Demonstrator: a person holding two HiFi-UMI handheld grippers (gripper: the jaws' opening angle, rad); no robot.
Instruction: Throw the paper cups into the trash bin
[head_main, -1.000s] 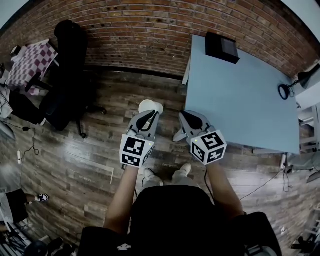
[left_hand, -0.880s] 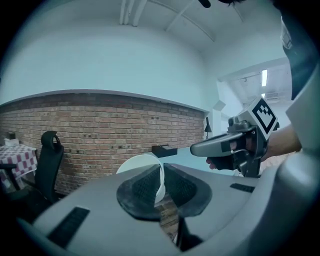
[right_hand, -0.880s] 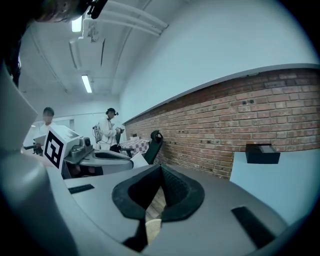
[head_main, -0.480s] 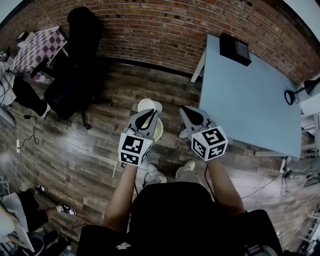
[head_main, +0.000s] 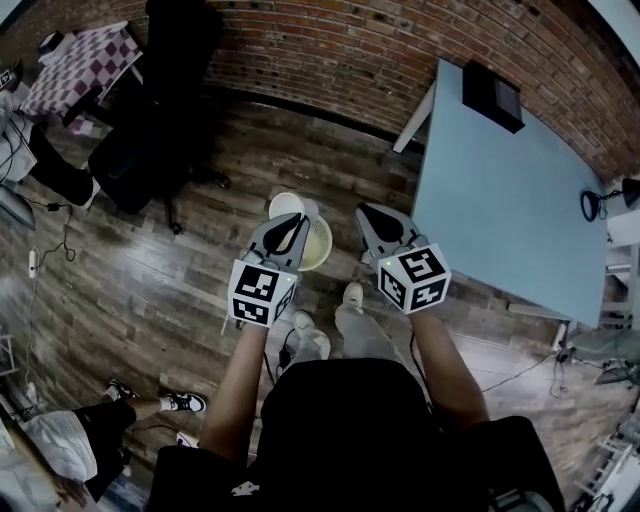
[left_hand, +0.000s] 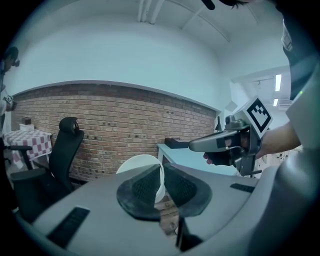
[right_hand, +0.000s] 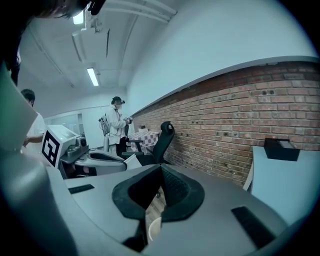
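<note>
Just one paper cup (head_main: 284, 205), one trash bin (head_main: 318, 248)

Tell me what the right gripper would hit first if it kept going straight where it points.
Nothing close. The right gripper points past the trash bin, below its line, toward open wood floor and the brick wall. Tilted slightly down, it probably meets floor first; depth is unclear.

Two hand-held grippers (head_main: 292, 224) (head_main: 364, 211), one paper cup (head_main: 284, 204), one trash bin (head_main: 318, 247).

Brick wall (head_main: 330, 50); dark wood-plank floor (head_main: 150, 280); pale blue table (head_main: 500, 200); black office chair (head_main: 160, 130); checkered tablecloth (head_main: 85, 70).
</note>
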